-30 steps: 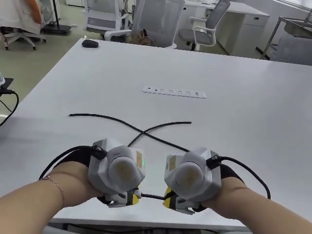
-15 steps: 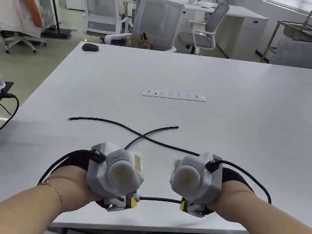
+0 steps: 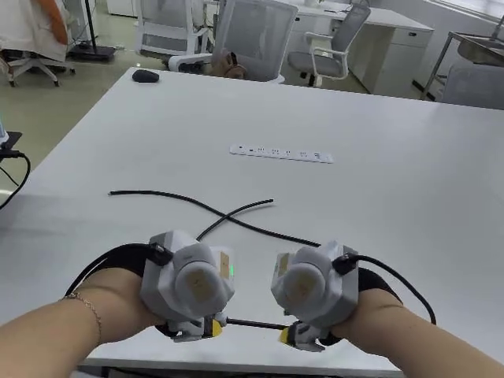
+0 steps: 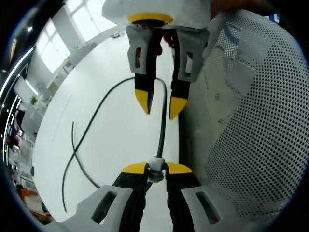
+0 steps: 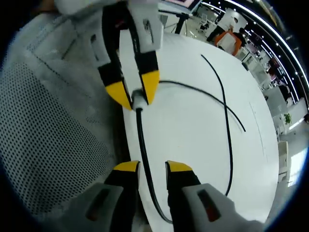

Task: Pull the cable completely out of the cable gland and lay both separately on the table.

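gland (image 4: 155, 163) in clamped left tongs (image 4: 156, 169) | cable (image 5: 142, 140) between parted right tongs (image 5: 152, 167) | power strip (image 3: 280, 153), mouse (image 3: 145, 75) beyond

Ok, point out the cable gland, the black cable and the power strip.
cable gland (image 4: 155, 170): left gripper view, its pale body.
black cable (image 4: 161, 130): left gripper view, stretch leaving the gland.
power strip (image 3: 281, 153): head view, middle of top face.

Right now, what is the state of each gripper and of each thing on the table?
left gripper: shut on the cable gland.
right gripper: open, the cable runs between its jaws.
cable gland: clamped, the cable not yet out of it.
cable: taut between the grippers, the rest lies crossed on the table.
power strip: lies flat.
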Tool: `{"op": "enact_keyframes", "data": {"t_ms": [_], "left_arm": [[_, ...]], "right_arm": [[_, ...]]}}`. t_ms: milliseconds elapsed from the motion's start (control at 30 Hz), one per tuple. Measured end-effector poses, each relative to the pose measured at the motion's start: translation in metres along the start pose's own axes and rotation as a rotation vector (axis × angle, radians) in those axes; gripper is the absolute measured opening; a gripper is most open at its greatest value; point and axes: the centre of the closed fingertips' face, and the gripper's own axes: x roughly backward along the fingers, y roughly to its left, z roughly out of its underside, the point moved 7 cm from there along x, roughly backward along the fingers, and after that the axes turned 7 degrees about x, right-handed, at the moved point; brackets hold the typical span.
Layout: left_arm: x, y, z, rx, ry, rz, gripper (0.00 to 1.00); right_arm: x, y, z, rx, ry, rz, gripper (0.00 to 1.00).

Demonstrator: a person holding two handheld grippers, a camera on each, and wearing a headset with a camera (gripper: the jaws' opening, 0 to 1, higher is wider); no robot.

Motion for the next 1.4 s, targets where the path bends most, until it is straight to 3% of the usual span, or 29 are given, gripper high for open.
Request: {"op": "enact_keyframes", "data": {"t_ms": [33,100,267,400,633,967,1233,1400], "left_arm": [[0.0,-0.001,-0.002,0.003,-0.011,0.004,0.16],[0.001,-0.004,-0.007,0.006,-0.039,0.014,0.16],[-0.001,-0.008,-0.011,-0.018,-0.044,0.027,0.16],[-0.001,-0.006,-0.01,-0.012,-0.047,0.026,0.16],[-0.002,-0.003,-0.007,-0.006,-0.036,0.018,0.16],[-0.004,0.003,0.007,-0.027,0.041,-0.005,0.15],[-0.002,0.004,0.004,-0.016,0.028,-0.015,0.15],[0.001,0.005,0.001,-0.006,0.004,-0.027,0.15]], "right_arm": [[0.0,0.002,-0.004,0.013,-0.025,-0.014,0.21],[0.0,0.004,-0.006,0.031,-0.019,-0.015,0.21],[-0.003,0.007,0.006,0.081,0.053,-0.029,0.13],[-0.004,0.007,0.005,0.075,0.053,-0.039,0.04],[-0.004,0.004,0.008,0.071,0.075,-0.024,0.03],[-0.006,0.0,0.033,0.041,0.23,-0.009,0.04],[-0.002,-0.006,0.048,0.023,0.334,0.03,0.04],[-0.002,-0.002,0.047,0.057,0.346,0.013,0.1]]}}
